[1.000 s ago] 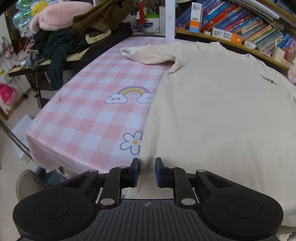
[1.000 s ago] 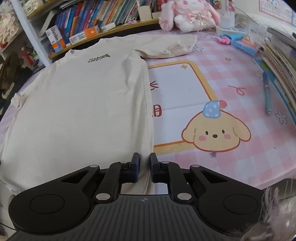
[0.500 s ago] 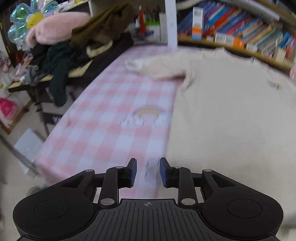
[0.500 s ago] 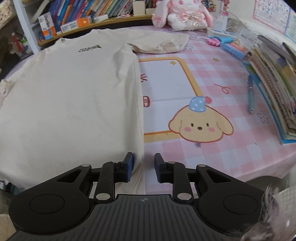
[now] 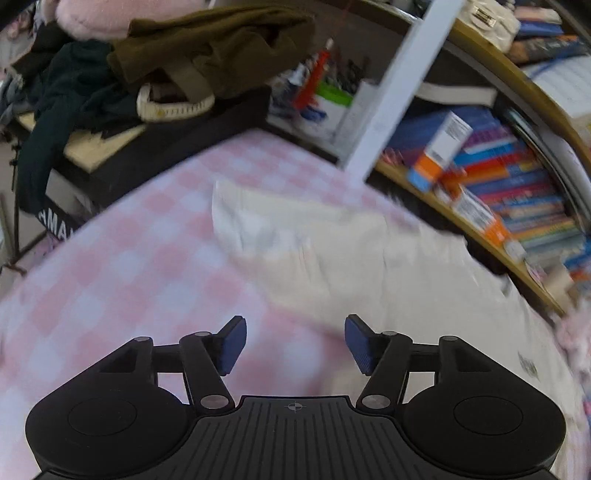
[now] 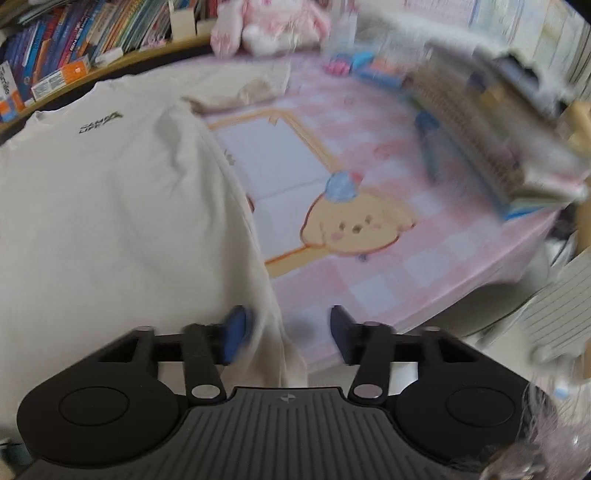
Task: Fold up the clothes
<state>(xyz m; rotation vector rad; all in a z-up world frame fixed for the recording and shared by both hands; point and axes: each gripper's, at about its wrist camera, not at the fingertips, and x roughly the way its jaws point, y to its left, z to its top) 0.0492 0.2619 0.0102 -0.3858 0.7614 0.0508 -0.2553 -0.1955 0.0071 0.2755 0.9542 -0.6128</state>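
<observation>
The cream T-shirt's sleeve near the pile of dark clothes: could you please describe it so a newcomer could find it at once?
Start at the pink checked tablecloth in the left wrist view. The cream T-shirt lies across it; its sleeve points toward the dark clothes. It alone is pale, flat cloth jutting over the checks.

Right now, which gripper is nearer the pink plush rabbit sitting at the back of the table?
Right. The right gripper faces the pink plush rabbit directly across the cream T-shirt. The left gripper points at the shirt's far sleeve; no rabbit shows there.

Pink-check table (image 5: 122, 266) w/ cream tee (image 6: 110, 192) spread flat (books (image 6: 491, 147) stacked at right edge).
</observation>
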